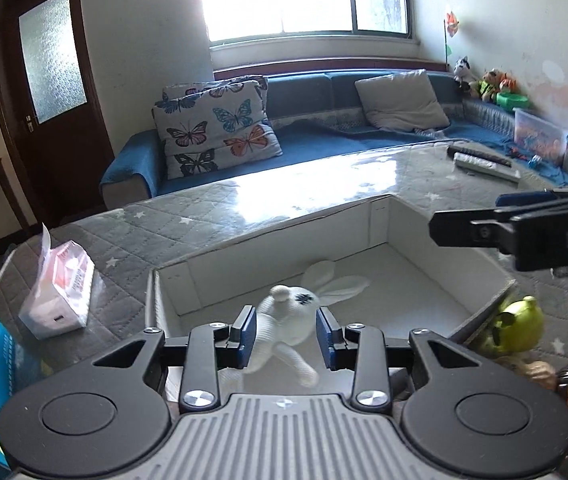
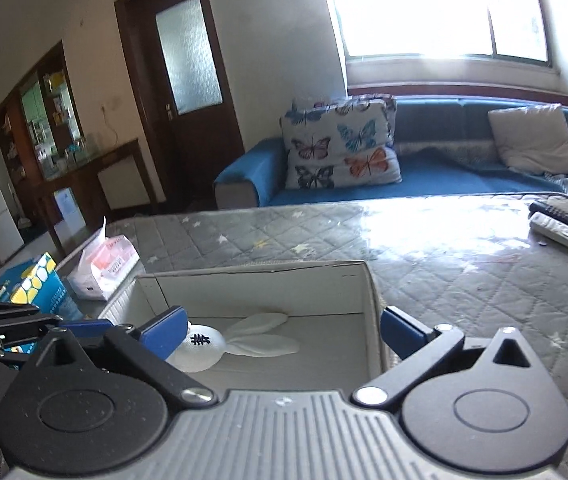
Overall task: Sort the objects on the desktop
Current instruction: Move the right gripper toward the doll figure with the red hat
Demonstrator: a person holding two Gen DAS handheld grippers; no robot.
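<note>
While the left gripper point(image 1: 283, 335) stood released around the white knitted rabbit toy point(image 1: 288, 320) lying inside the white cardboard box point(image 1: 404, 236), the right gripper point(image 2: 282, 334) hovered empty, spread wide. Withdrawal could snag the toy's leg and drag it out.

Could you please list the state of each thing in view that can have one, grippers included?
Left gripper: jaws open, either side of the rabbit, gap visible.
Right gripper: jaws wide open, empty.
White rabbit: lying in the box, ears flat.
Cardboard box: open on top.
Tissue pack: opened, a tissue sticking up.
Green toy: outside the box, against its wall.
Door: shut.
</note>
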